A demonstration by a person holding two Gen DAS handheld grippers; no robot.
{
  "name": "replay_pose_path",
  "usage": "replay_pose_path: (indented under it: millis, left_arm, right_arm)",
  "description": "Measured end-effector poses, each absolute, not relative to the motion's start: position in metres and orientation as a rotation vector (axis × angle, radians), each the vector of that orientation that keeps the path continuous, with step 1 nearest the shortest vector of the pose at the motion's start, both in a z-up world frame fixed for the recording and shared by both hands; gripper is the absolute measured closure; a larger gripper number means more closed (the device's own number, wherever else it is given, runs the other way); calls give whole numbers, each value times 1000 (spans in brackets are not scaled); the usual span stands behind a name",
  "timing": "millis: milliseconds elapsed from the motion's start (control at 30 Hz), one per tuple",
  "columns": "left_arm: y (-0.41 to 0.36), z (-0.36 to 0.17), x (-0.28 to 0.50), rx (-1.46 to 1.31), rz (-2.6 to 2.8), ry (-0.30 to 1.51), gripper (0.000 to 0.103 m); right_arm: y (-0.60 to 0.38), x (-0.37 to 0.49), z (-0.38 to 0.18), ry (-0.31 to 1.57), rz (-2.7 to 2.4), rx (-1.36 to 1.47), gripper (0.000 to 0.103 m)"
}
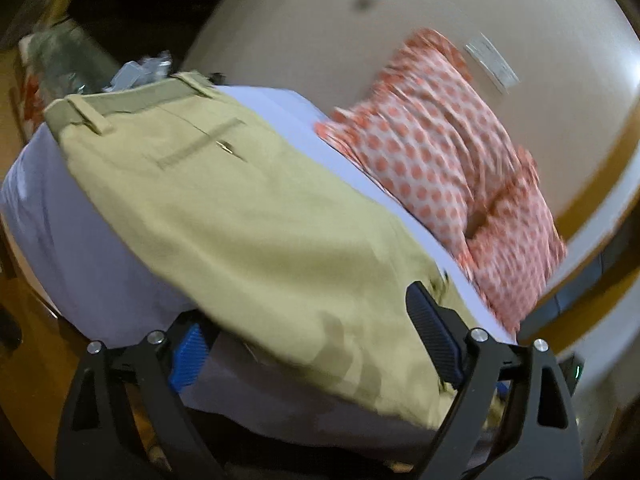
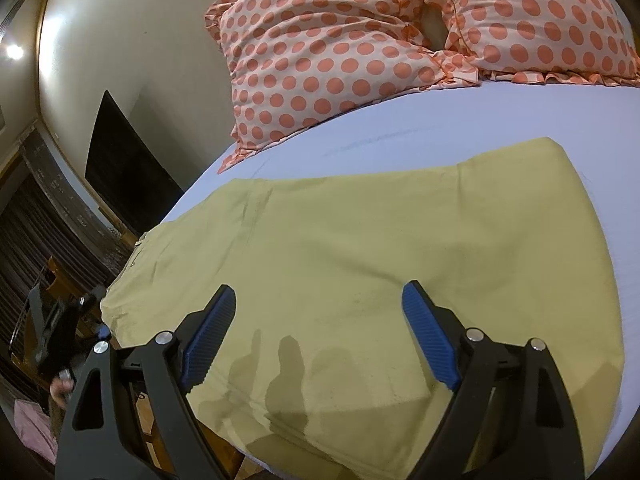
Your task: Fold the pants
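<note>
Khaki pants lie flat on a bed with a pale lilac sheet. In the left wrist view the waistband and back pocket are at the far upper left and the leg end reaches my left gripper, which is open with the cloth passing between its blue pads. In the right wrist view the pants spread across the sheet, folded edge at the right. My right gripper is open just above the near part of the cloth. The left gripper shows at the left edge.
Two orange polka-dot pillows lie at the head of the bed against a cream wall. A dark panel and dark curtains are off the bed's left side. Clutter sits beyond the waistband. The bed's wooden frame shows below.
</note>
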State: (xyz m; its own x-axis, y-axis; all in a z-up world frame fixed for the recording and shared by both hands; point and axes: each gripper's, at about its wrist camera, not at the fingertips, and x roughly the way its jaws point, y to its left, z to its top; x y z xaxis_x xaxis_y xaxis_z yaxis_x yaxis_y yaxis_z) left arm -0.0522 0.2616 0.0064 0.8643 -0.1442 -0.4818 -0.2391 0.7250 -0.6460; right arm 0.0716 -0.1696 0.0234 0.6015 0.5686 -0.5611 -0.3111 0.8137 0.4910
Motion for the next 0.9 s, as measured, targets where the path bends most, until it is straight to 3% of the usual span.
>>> replay_pose_path:
  millis: [133,233,300,500,700,800,900]
  left_arm:
    - [302,2,-47,-925,112,510,28]
    - [325,-2,-48,-997,179,501,50]
    - [332,-3,-47,-1003,272,534,81]
    - [283,56,-15,-589,429,602,91]
    - [111,144,31,-5,150,478,90]
    - [1,139,33,213,-140,469,87]
    - [-85,92,18,424,-362,514,86]
  right_arm:
    - [-169,70,22,756,524,361,16]
    - [-172,69,22,749,533,372,16]
    - [-174,68,22,746,539,380,16]
    - [-192,65,25,711,528,408,16]
    - [-253,59,31,624,397,508,16]
    - [-292,52,33,577,297,567,16]
    - [-326,44,31,552,212,624,16]
